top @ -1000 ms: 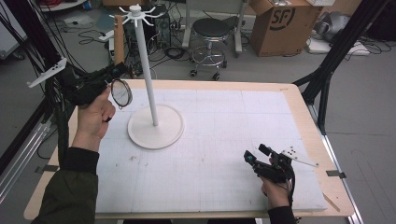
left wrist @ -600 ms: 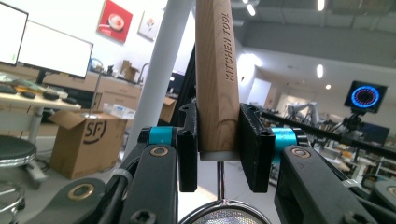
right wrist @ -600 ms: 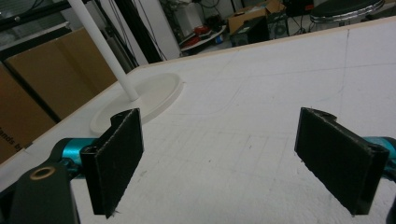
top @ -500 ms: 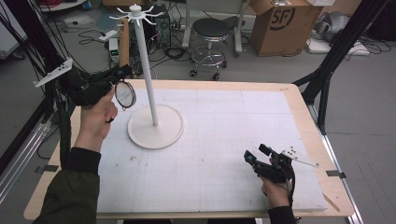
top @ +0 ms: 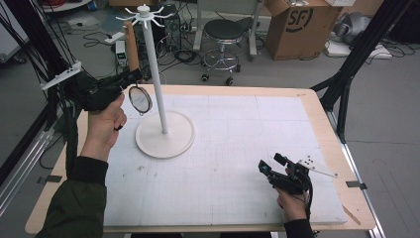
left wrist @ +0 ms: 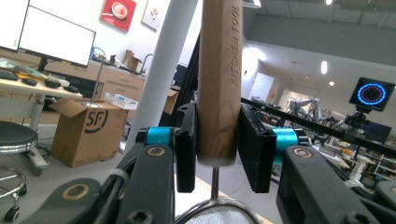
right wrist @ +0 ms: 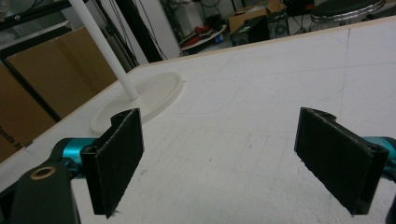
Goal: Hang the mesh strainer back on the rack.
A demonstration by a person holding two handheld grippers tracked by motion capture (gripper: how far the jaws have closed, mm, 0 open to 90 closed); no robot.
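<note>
A small round mesh strainer with a wooden handle hangs upright in the air, handle up. My left gripper is shut on that wooden handle, just left of the white hook stand's pole. The stand has a round base and hooks at its top. In the left gripper view the pole rises close behind the handle and the mesh rim shows below. My right gripper rests low near the table's front right, open and with nothing in it.
A white mat covers the wooden table. Beyond the table stand a stool, a cardboard box and cables on the floor. Black frame legs rise at the right.
My left gripper has lifted the strainer a little higher beside the pole. The right gripper has stayed where it was.
</note>
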